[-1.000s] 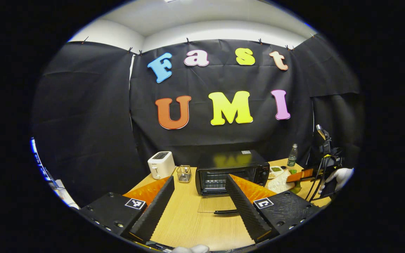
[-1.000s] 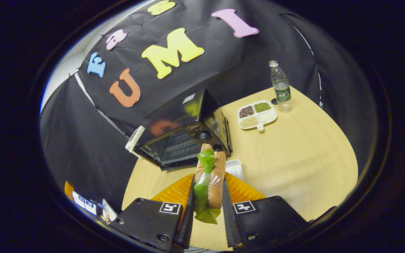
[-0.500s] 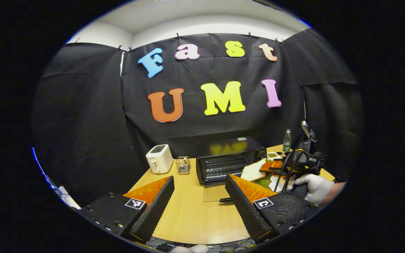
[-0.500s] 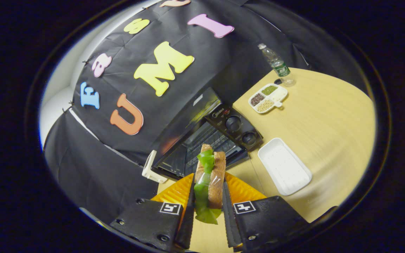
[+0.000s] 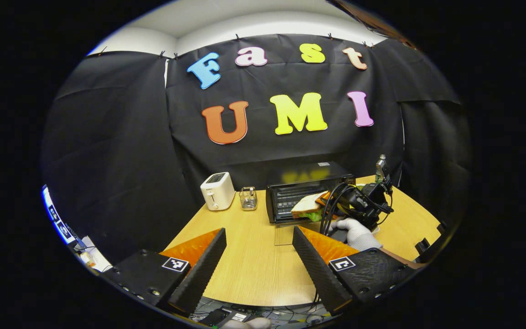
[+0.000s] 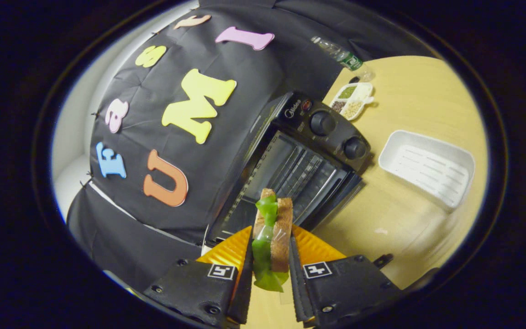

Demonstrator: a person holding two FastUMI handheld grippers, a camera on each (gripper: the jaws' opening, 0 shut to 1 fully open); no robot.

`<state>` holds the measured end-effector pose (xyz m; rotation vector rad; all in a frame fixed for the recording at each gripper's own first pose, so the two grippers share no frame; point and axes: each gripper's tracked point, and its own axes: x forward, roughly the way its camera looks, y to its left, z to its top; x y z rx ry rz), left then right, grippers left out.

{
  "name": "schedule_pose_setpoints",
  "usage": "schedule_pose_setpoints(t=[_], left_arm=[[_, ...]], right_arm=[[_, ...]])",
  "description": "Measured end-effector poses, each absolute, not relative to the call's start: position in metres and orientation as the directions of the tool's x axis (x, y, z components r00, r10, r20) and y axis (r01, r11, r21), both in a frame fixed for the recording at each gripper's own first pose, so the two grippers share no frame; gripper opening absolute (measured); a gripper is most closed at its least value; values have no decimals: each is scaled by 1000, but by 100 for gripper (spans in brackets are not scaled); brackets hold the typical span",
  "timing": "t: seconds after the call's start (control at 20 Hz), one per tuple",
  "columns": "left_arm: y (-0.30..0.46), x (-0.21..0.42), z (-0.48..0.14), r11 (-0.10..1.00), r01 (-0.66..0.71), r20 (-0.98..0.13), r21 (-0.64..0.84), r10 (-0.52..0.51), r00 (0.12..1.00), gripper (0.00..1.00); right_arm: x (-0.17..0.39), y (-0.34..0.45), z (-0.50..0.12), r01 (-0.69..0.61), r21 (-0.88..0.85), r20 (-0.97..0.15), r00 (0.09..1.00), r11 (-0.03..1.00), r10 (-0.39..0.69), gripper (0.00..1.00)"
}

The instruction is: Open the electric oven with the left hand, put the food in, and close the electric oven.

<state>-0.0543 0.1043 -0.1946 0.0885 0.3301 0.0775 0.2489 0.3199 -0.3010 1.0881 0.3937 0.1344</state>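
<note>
Two fingers of the right gripper [image 6: 270, 260] are clamped on the sandwich [image 6: 272, 233], bread on either side, green lettuce spilling out the bottom, clear wrap around it. In the right gripper view it sits dead centre at the bottom, and the electric oven [image 6: 299, 160] lies straight beyond it toward 12 o'clock, door down, wire rack showing inside. The two knobs sit on the oven's panel at 1 o'clock, and the white tray [image 6: 427, 167] lies on the wooden table [image 6: 404, 219] at 3 o'clock, just beside the oven. Farther off at 1 o'clock, a divided dish [image 6: 353, 98] of grains and a water bottle [image 6: 343, 55].

Over to the left gripper view: the left gripper [image 5: 258, 260] hangs wide open above the table [image 5: 249, 256], nothing between its fingers. Ahead at 12 o'clock stands the oven [image 5: 306, 189] with its glass door [image 5: 286, 230] folded flat onto the table. The sandwich [image 5: 307, 209] is right at the oven's mouth, carried by the right gripper [image 5: 324, 205] in a white-gloved hand [image 5: 353, 230] at 1 o'clock. At 11 o'clock, a white toaster [image 5: 217, 191], and just beside it a small wire basket [image 5: 248, 199].
</note>
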Motion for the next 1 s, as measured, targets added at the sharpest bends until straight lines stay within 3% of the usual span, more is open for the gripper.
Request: schedule_pose_setpoints(t=[0.35, 0.5, 0.55, 0.6, 0.65, 0.75, 0.8, 0.85, 0.9, 1.0], left_arm=[[111, -51, -209, 994, -66, -350, 90, 93, 932, 96], [112, -49, -222, 994, -64, -376, 86, 92, 922, 96], [112, -47, -224, 995, -65, -381, 81, 92, 920, 96], [113, -45, -225, 995, -66, -384, 74, 90, 919, 96], [113, -43, -226, 995, -66, -384, 71, 89, 919, 96], [114, -39, -225, 995, -65, -382, 73, 88, 920, 96], [113, -38, -226, 995, -64, -382, 71, 86, 920, 96], [113, -36, -225, 996, -64, -381, 66, 85, 921, 96], [113, -33, -225, 996, -64, -381, 61, 82, 921, 96], [115, -30, -225, 997, -67, -377, 47, 80, 923, 96]], right_arm=[[306, 335, -319, 135, 898, -248, 941, 419, 229, 40], [333, 331, -324, 146, 884, -253, 949, 444, 190, 41], [338, 332, -328, 155, 884, -258, 949, 441, 183, 31], [344, 332, -328, 158, 888, -255, 951, 432, 177, 31], [349, 332, -332, 167, 884, -260, 952, 437, 163, 41], [354, 333, -337, 176, 854, -283, 947, 490, 153, 41], [353, 333, -343, 186, 827, -307, 940, 530, 149, 47], [352, 327, -349, 211, 790, -341, 931, 576, 128, 41], [352, 324, -356, 228, 757, -369, 923, 613, 113, 61], [349, 322, -354, 216, 711, -380, 919, 669, 107, 76]])
